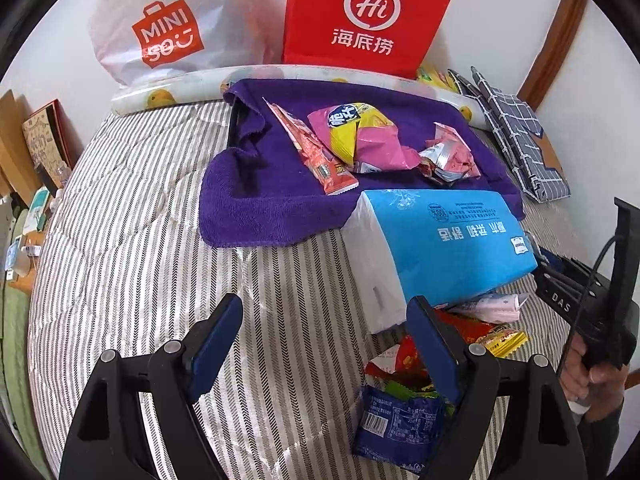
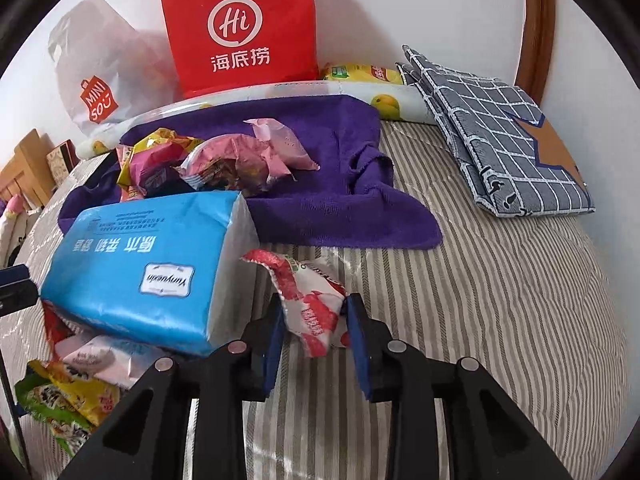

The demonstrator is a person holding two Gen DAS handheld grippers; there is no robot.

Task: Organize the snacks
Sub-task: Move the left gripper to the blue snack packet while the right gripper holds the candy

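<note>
A purple towel (image 1: 280, 200) lies on the striped bed with a pink-and-yellow bag (image 1: 360, 136), a long red packet (image 1: 316, 156) and a pink-silver packet (image 1: 448, 156) on it. A blue tissue pack (image 1: 452, 248) rests on its near edge. Loose snacks poke out under the pack, among them a blue packet (image 1: 396, 420). My left gripper (image 1: 325, 302) hangs open over the bedding, its right finger above that pile. My right gripper (image 2: 314, 320) has a crumpled red-and-white snack packet (image 2: 312, 304) between its pads, touching both, beside the tissue pack (image 2: 148, 264).
A red paper bag (image 1: 368, 12) and a white shopping bag (image 1: 160, 28) lean on the wall behind a lemon-print roll (image 1: 180, 88). A folded grey checked cloth (image 2: 500, 140) lies at the right. A person's hand (image 1: 592, 384) holds the right gripper's handle.
</note>
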